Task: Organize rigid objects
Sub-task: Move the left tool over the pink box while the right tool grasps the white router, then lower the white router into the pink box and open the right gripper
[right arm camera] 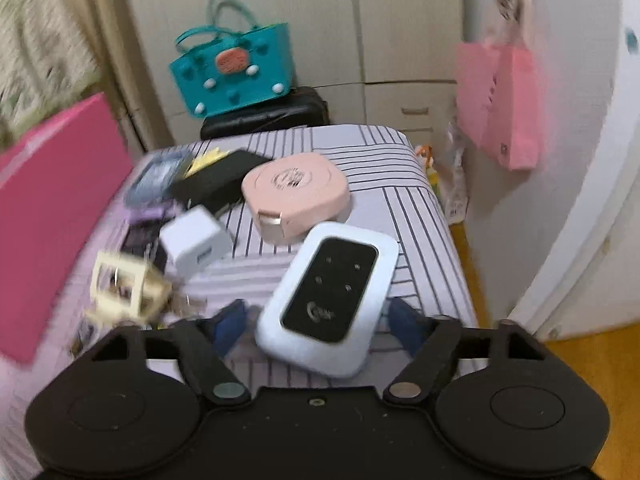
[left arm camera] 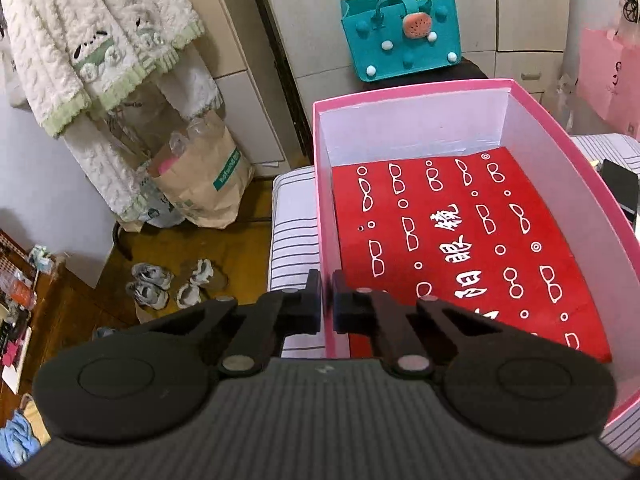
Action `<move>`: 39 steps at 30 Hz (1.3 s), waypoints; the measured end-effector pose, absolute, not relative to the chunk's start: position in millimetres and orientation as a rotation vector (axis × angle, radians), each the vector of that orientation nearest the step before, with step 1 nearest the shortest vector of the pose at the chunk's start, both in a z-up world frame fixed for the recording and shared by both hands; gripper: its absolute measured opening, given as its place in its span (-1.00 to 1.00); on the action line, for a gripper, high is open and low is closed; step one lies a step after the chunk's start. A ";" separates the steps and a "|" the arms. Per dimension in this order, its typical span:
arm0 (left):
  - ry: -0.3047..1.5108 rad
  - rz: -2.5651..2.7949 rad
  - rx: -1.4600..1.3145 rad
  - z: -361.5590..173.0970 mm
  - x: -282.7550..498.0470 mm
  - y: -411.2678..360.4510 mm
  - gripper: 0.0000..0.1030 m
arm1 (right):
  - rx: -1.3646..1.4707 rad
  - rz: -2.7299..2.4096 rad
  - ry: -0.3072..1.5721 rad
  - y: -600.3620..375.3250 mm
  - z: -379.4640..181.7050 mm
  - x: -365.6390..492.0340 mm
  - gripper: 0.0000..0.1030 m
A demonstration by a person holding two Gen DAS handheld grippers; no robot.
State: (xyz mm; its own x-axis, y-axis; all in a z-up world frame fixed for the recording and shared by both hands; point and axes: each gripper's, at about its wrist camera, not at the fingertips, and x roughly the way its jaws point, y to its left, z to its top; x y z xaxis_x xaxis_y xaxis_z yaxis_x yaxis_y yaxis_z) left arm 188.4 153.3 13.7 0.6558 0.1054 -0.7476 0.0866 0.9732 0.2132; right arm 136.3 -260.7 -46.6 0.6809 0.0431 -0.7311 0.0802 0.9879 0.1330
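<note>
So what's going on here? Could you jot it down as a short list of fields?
surface: striped cover
box: pink, open, red printed sheet inside
left gripper: shut on the box's wall
right gripper: open, around the white device, pads not pressing
waiting: pink round case, white charger, cream clip, black box

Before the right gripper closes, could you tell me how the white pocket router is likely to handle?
The white pocket router looks like a rigid plastic shell, so it should not flex. Its glossy, rounded edges may slip between the open right gripper. Lying flat, it probably slides rather than rolls.
</note>
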 end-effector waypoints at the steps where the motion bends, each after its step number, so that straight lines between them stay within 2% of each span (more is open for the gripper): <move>1: 0.851 0.014 0.252 12.7 187.3 150.7 -0.91 | 0.188 -0.024 0.808 -261.8 -48.5 139.1 0.87; 2: 0.841 0.018 0.268 11.6 186.2 148.2 -0.91 | 0.178 -0.036 0.797 -259.7 -50.2 141.8 0.87; 3: 0.835 0.021 0.282 10.9 185.3 146.7 -0.91 | 0.143 -0.052 0.794 -255.5 -52.2 143.6 0.78; 4: 0.828 0.020 0.292 10.3 184.5 145.9 -0.91 | 0.090 -0.068 0.793 -250.3 -53.3 144.3 0.57; 6: 0.819 0.014 0.302 10.0 182.9 146.0 -0.91 | 0.025 -0.080 0.781 -245.7 -51.8 142.9 0.35; 7: 0.816 0.007 0.304 9.8 181.9 146.4 -0.91 | 0.044 -0.056 0.789 -248.7 -50.4 142.1 0.30; 20: 0.799 -0.105 0.323 12.0 173.7 147.9 -0.89 | 0.055 0.108 0.786 -243.8 -19.7 122.1 0.27; 28: 0.812 -0.158 0.360 14.9 167.4 149.3 -0.87 | 0.056 0.264 0.727 -222.0 31.2 120.2 0.28; 34: 0.900 -0.245 0.320 25.0 170.8 151.6 -0.86 | -0.037 0.497 0.707 -175.0 75.7 130.5 0.28; 39: 0.966 -0.190 0.354 25.1 181.3 141.5 -0.88 | -0.102 0.713 0.792 -111.4 82.1 158.2 0.28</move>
State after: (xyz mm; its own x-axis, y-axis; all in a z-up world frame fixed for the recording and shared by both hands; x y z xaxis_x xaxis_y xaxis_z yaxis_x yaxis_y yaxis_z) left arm 181.3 141.5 25.1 0.5582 -0.0014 -0.8297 0.3132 0.9264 0.2091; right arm 158.2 -111.4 82.1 0.4843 0.5478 -0.6821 -0.6213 0.7643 0.1726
